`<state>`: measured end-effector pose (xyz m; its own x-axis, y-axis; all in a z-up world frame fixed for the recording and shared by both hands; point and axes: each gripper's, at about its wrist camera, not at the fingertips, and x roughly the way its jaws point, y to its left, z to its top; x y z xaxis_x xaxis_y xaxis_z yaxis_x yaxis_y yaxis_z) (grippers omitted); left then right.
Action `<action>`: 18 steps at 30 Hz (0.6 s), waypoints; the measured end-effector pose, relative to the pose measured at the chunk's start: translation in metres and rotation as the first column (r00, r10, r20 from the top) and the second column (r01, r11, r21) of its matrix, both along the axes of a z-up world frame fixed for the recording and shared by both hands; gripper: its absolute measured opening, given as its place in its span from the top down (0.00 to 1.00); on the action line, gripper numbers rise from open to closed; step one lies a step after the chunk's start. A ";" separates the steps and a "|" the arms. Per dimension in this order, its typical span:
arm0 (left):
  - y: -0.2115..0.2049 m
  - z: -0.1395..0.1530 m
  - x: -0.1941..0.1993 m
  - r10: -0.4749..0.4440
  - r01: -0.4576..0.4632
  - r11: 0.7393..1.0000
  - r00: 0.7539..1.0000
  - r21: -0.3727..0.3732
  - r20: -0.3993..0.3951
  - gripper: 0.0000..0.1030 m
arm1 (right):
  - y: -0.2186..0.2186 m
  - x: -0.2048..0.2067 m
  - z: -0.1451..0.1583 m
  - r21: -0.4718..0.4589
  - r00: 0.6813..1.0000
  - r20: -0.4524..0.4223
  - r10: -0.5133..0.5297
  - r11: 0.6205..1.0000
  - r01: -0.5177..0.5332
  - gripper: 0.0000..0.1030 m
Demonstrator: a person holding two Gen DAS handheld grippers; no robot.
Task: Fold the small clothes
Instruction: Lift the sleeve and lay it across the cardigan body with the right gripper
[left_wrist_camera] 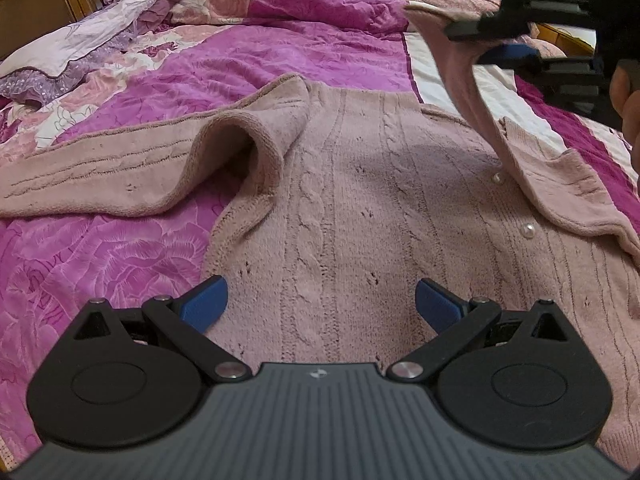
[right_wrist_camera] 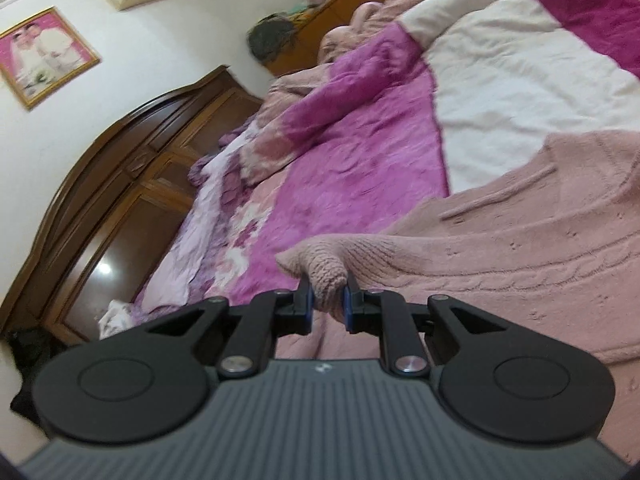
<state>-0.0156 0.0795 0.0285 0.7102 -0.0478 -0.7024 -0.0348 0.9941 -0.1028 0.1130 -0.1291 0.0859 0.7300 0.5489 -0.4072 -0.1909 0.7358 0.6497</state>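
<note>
Bed blanket (left_wrist_camera: pixel 312 60) under pink sweater (left_wrist_camera: pixel 360 200) | my right gripper (right_wrist_camera: pixel 327 300) pinches its sleeve (right_wrist_camera: pixel 320 268), lifted | left gripper (left_wrist_camera: pixel 320 304) wide, empty | next: lay sleeve across sweater

No words or numbers can be read here — only a tiny round mark on each gripper's grey body, too small to make out.
</note>
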 end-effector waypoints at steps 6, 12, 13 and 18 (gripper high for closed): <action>0.000 -0.002 0.002 -0.005 0.005 1.000 1.000 -0.001 -0.003 0.00 | 0.021 -0.001 -0.003 -0.011 0.998 0.009 0.066 0.998 -0.066 0.83; 0.003 -0.002 0.000 -0.004 0.004 1.000 1.000 -0.019 0.002 0.00 | 0.038 0.017 -0.040 -0.011 0.986 -0.130 0.101 0.995 -0.104 0.83; 0.003 -0.002 0.000 -0.004 0.004 1.000 1.000 -0.019 0.003 0.00 | 0.041 0.019 -0.047 -0.022 0.983 -0.151 0.105 0.994 -0.110 0.81; 0.003 -0.003 -0.001 -0.011 0.011 1.000 1.000 -0.010 0.001 0.00 | 0.047 0.022 -0.065 -0.030 0.960 -0.248 0.133 0.989 -0.144 0.58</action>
